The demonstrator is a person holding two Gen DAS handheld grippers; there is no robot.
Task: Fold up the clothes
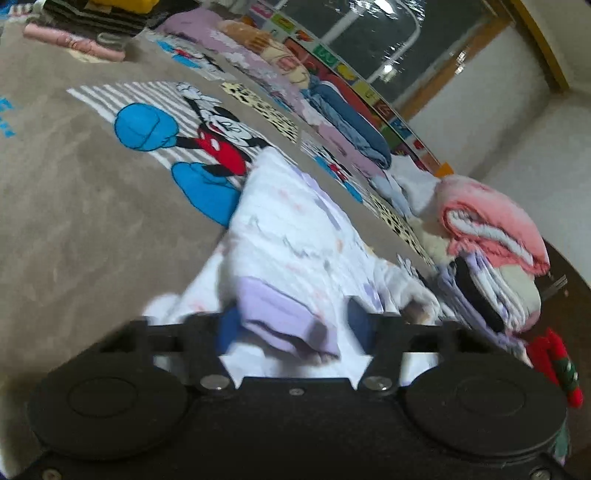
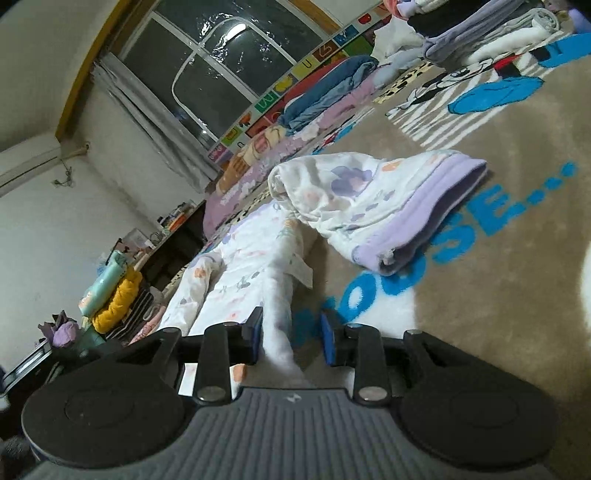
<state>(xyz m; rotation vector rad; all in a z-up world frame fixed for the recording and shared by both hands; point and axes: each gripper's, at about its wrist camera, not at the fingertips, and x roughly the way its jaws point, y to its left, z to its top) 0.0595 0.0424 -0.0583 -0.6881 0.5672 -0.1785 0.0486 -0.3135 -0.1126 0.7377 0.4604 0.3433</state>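
Observation:
A white floral garment with lilac cuffs [image 1: 295, 236] lies on a grey Mickey Mouse blanket [image 1: 74, 206]. My left gripper [image 1: 291, 325] is open, its blue pads either side of a lilac cuff [image 1: 284, 321] that lies between them. In the right wrist view the same garment [image 2: 243, 266] stretches away, one part folded over with its lilac hem [image 2: 417, 214] to the right. My right gripper [image 2: 291, 336] is open, with a raised white fold of the garment [image 2: 280, 325] between its pads, not clamped.
Folded clothes are stacked at the right [image 1: 491, 236] and far left corner [image 1: 88, 22] of the left wrist view. Bedding rolls [image 1: 347, 118] line the wall under a window [image 2: 229, 55]. A shelf of clutter [image 2: 110, 295] stands at the left.

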